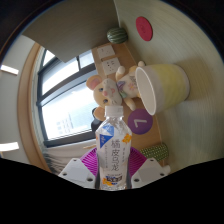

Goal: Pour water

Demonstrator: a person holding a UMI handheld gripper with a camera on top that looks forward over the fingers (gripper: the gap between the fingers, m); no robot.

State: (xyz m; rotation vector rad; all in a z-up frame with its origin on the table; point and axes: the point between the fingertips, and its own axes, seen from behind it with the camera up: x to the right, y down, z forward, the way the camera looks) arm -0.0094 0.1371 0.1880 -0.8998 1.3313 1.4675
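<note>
the whole scene sits rolled hard to one side in the gripper view, so the bench [175,50] stands up like a pale wall and the window [65,100] with its dark frame lies along the other side.

the tool [112,170] is clamped on a clear plastic water bottle [112,150]: its two fingers with their magenta pads [93,162] press against the bottle's sides at the level of the label. the label is white with blue and pink print. the bottle has a white cap [112,116] and that cap is on.

just beyond the bottle's top is a yellow-green cup [165,85], its open mouth turned toward the bottle and the stuffed toy; the cap sits near the cup's rim but apart from it. a beige stuffed toy [108,90] rests beside the cup, between it and the window.

on the bench, a purple disc [141,124] lies close to the cup's lower side, a pink disc [144,27] lies well beyond the cup, and a small green ribbed object [118,35] sits near the pink one. another green ribbed object [157,152] sits near the tool.
</note>
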